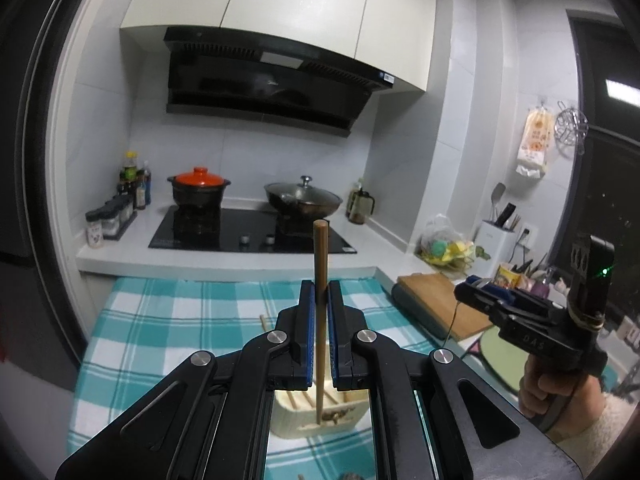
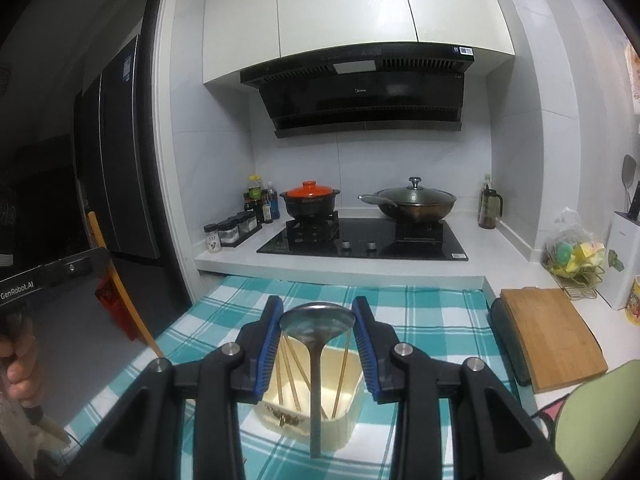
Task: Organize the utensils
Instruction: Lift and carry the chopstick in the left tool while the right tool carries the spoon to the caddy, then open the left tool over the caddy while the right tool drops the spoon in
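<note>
Gripping a chopstick (image 1: 320, 276), left claw (image 1: 320, 292); right claw (image 2: 317, 312) (seemingly) pinching a spoon (image 2: 317, 318).

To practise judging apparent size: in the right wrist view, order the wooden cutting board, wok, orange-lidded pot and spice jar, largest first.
1. wooden cutting board, nearer the camera, so flattered
2. wok
3. orange-lidded pot
4. spice jar

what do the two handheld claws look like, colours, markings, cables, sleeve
Both claws, left claw and right claw, are black linkages with silver pivot bolts and blue ribbed pads. The right unit's body carries a green light and a thin cable; a fuzzy cream sleeve shows behind it. The left one reads GenRobot.AI.
</note>
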Available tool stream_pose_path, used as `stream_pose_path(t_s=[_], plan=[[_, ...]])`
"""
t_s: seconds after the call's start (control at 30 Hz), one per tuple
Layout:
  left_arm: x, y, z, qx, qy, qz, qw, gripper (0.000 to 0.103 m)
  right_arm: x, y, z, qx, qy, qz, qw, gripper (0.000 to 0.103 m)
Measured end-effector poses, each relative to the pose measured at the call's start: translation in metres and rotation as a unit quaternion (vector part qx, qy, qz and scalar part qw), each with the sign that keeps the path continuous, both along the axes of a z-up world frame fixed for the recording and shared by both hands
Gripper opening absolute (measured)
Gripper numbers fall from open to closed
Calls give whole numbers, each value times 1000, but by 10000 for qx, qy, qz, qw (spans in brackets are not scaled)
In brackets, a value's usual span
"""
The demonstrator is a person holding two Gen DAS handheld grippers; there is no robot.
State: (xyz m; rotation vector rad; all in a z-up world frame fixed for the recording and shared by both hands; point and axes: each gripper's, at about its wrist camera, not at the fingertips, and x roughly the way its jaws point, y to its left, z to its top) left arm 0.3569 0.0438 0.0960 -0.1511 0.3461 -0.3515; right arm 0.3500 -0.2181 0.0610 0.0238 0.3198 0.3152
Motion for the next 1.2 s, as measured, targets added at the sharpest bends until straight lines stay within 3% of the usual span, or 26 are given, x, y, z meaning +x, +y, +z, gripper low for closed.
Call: stream_pose_path(t_s=[0.17, 0.3, 0.53, 0.73, 0.77, 0.83, 0.97, 1.1, 1.2], plan=[[58, -17, -19, 32, 255, 16, 9997, 4, 43, 9, 0, 85, -89, 30, 9999, 36], [97, -28, -51, 115, 687, 19, 9976, 4, 77, 20, -24, 40, 101, 84, 9999, 36], [145, -42, -118, 316, 1562, -4, 9872, 4, 136, 37, -90, -157, 1149, 251, 9929, 36], [166, -48, -150, 393, 2126, 69, 9763, 6, 168, 43, -129, -226, 1833, 195, 9826, 37], [166, -46, -150, 362, 2193, 86, 9750, 16, 173, 44, -132, -231, 1912, 187, 9811, 37], [163, -36, -143, 212, 2232, 159, 9744, 47, 180, 46, -132, -259, 1950, 112, 9804, 41], [134, -13, -112, 288, 2038, 256, 9783, 61, 167, 42, -105, -186, 1712, 118, 9850, 41], [78, 12, -83, 797, 1847, 287, 9791, 83, 124, 37, -62, -322, 1258, 219, 9913, 43], [28, 28, -81, 1214, 1877, 212, 9745, 87, 83, 29, -42, -445, 1034, 281, 9933, 48]])
